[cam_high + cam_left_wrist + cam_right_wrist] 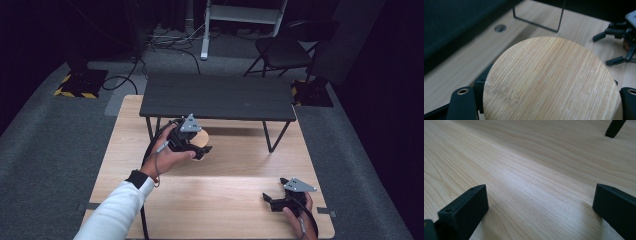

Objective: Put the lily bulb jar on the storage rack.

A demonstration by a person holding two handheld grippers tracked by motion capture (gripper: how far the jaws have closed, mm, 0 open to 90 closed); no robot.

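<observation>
My left gripper (200, 145) is closed on a round wooden disc (551, 80), held by its edges just above the table (230, 200), left of centre and just in front of the dark bench (217, 97) that stands on the table's far half. From its own camera the disc lies flat between the jaws, grain running away from me. My right gripper (274, 196) sits low at the near right corner, well apart from the disc, jaws spread wide with bare tabletop between them. It looks to be resting on the wood, though I can't be sure.
</observation>
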